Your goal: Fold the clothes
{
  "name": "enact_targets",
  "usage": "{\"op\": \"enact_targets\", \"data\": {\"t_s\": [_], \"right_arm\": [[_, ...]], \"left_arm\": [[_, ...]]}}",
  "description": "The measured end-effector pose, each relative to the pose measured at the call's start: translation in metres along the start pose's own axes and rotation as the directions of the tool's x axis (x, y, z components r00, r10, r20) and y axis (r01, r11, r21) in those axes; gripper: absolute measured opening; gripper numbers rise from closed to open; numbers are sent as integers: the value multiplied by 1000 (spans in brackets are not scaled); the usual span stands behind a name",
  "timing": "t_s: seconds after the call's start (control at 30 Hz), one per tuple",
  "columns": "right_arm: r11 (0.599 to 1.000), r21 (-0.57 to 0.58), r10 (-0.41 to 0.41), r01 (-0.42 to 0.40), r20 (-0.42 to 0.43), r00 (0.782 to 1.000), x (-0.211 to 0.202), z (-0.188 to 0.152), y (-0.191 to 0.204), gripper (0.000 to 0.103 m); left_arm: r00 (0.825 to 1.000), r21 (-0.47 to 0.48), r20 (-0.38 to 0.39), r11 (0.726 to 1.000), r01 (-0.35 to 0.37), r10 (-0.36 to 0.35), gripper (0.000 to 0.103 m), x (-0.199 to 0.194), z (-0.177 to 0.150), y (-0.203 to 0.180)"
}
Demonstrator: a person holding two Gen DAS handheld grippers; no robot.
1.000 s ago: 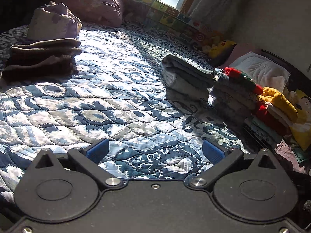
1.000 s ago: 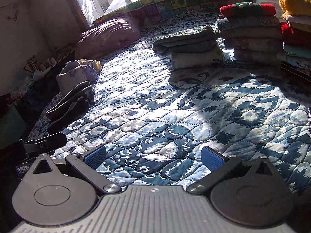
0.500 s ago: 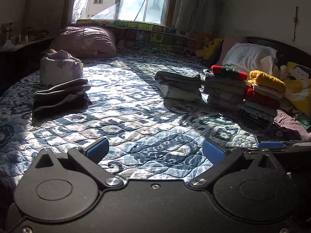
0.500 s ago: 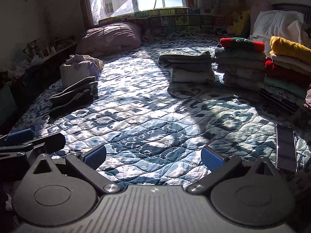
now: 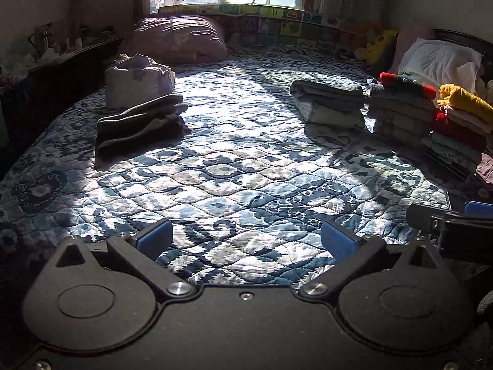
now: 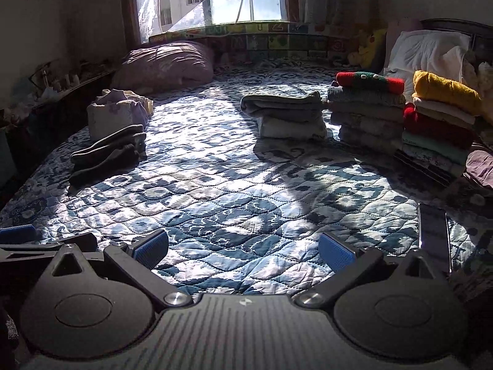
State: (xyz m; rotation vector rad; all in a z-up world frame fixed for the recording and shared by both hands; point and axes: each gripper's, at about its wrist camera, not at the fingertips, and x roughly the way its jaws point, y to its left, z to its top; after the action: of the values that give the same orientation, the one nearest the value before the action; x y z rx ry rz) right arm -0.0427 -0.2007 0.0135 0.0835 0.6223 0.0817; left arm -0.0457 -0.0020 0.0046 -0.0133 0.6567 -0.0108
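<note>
Both tools agape — quilt [image 5: 246,160] bare between.

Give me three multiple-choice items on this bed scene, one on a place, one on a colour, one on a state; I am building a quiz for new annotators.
1. Where does the phone lie?
A. On the quilt, near the right tongs
B. On the purple pillow
C. On the window sill

2. What colour is the top garment of the stack nearest the white pillow?
A. Blue
B. Yellow
C. Black

3. How are the right tongs?
A. Shut on a towel
B. Shut on nothing
C. Open, holding nothing

Answers:
1 A: the dark slab rests flat on the quilt, just past the right finger.
2 B: a mustard-yellow knit tops that stack.
3 C: the blue pads stand wide apart, with only quilt between them.
</note>
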Motion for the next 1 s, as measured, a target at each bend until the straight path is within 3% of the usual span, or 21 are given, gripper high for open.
{"op": "enact_targets", "data": {"t_s": [0.37,1.0], "right_arm": [[1000,-15,-2,2,-6,1000,6,-6,8,103],[999,-30,-18,17,-46,999,29,-18,10,103]], "left_arm": [[999,2,40,1000,2,-2,102,-2,-9,3],[1000,0,23,1000,0,0,103,16,-13,6]]}}
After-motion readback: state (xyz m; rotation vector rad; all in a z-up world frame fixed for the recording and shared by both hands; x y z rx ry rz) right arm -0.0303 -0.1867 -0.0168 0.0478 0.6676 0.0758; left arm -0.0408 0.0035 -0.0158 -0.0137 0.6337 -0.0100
